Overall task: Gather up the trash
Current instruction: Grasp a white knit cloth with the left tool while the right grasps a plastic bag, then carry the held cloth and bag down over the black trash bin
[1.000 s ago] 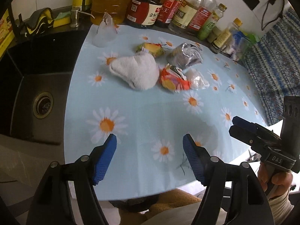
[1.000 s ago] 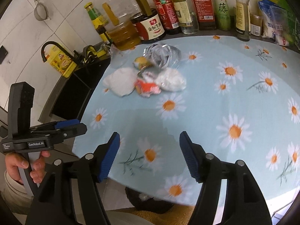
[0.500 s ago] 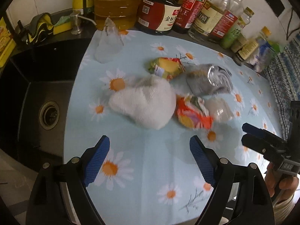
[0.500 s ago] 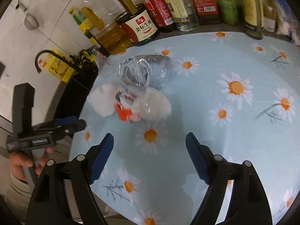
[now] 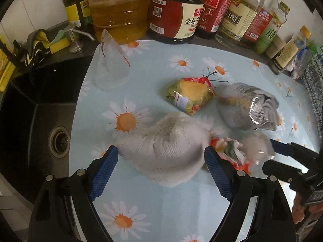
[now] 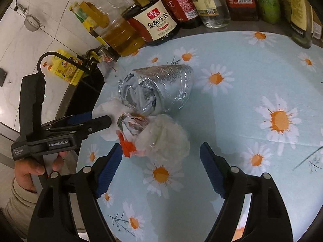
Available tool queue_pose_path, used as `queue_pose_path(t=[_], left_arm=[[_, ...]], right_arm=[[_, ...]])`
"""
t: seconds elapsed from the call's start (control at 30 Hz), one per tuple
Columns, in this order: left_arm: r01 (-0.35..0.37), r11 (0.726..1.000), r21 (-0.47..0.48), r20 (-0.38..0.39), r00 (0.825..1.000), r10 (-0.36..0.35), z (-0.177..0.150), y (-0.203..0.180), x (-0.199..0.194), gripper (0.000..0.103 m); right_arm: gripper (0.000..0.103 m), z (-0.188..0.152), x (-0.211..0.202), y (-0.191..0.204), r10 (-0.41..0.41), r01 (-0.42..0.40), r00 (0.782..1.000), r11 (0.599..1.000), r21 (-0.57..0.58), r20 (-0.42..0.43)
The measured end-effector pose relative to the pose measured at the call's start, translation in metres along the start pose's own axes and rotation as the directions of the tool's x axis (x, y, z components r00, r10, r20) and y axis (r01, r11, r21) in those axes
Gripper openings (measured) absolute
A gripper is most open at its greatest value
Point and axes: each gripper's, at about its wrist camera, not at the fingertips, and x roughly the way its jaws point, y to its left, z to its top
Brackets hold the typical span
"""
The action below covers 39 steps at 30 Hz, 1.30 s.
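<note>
A crumpled white paper towel (image 5: 165, 153) lies on the daisy tablecloth (image 5: 153, 211) between the jaws of my left gripper (image 5: 160, 153), which stands open with its blue pads at the wad's two sides. To its right lie an orange-red wrapper (image 5: 226, 151) and a clear plastic wad (image 5: 256, 149). My right gripper (image 6: 161, 149) is open just in front of that plastic wad (image 6: 163, 139), and the orange-red wrapper (image 6: 129, 141) is by its left pad. A silver foil bag (image 6: 159, 86) lies behind these. A yellow-green snack wrapper (image 5: 189, 94) and a clear cone of plastic (image 5: 111, 66) sit farther back.
A row of oil and sauce bottles (image 5: 173, 14) lines the back edge. A black sink (image 5: 40, 121) drops off left of the cloth, with a tap (image 6: 52, 58) and sponge (image 5: 58, 42) behind it. A hand (image 6: 30, 169) holds the left gripper.
Both grippers have moved forward and down over the cloth to the trash pile, which now fills the lower middle of each view. Their jaws stand wider than a second ago.
</note>
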Motion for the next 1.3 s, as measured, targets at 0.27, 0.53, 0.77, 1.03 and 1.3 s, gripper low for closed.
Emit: queue_pose_path(t=[0.27,0.53,0.77,1.03,1.3], left_arm=[[0.031,0.999,0.020,-0.029,0.999,-0.030,-0.009,0.002,0.013,0.055],[0.074,0.997,0.018,0.000,0.997,-0.074,-0.013,0.004,0.004,0.034],[0.109,0.994,0.001,0.051,0.993,-0.109,-0.022,0.014,-0.017,0.031],[0.158,0.987,0.023,0.097,0.982,-0.159,-0.049,0.024,-0.051,0.031],[0.225,0.973,0.057,0.137,0.963,-0.231,-0.097,0.029,-0.085,0.031]], right_arm=[[0.055,0.002,0.012,-0.005,0.003,-0.003,1.000,1.000,-0.001,-0.026],[0.053,-0.005,0.002,-0.001,-0.004,0.004,1.000,1.000,-0.009,0.008],[0.053,-0.017,-0.009,0.007,-0.027,0.027,0.999,1.000,0.005,0.037],[0.053,-0.044,-0.022,0.028,-0.066,0.066,0.995,0.998,0.009,0.070],[0.053,-0.077,-0.037,0.056,-0.094,0.093,0.990,0.996,0.017,0.101]])
